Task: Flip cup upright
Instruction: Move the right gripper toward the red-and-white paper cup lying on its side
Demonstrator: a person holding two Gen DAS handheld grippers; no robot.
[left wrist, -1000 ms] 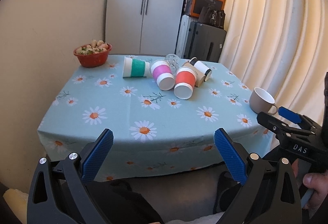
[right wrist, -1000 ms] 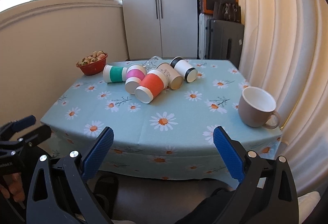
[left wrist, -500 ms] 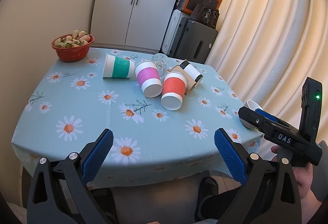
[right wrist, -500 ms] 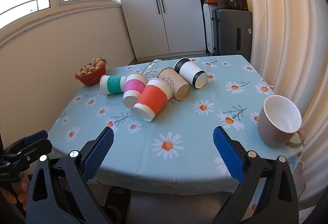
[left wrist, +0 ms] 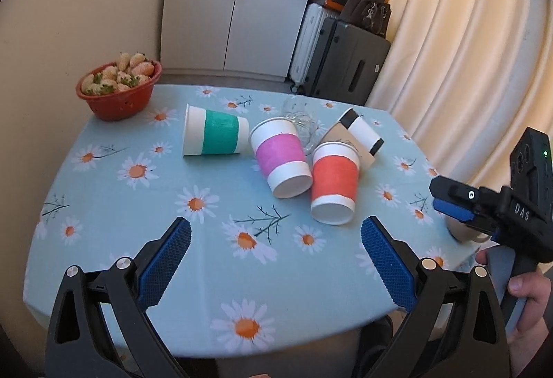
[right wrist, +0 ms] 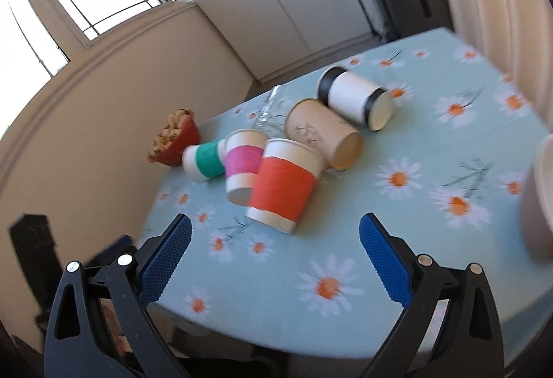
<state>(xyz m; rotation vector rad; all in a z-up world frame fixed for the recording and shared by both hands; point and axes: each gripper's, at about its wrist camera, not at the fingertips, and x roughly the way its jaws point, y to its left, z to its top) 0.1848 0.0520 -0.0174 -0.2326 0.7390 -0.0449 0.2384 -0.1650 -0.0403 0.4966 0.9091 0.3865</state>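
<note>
Fingers of both grippers, left (left wrist: 274, 248) and right (right wrist: 274, 248), are spread wide, holding nothing, above the table's (left wrist: 114, 205) near edge. An orange cup (left wrist: 333, 186) lies tipped at 12 o'clock. Only the left view shows the right gripper's body at 3 o'clock; the right view is tilted and blurred.

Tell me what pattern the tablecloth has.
The tablecloth is light blue with white daisies, clearest in the left wrist view.
</note>
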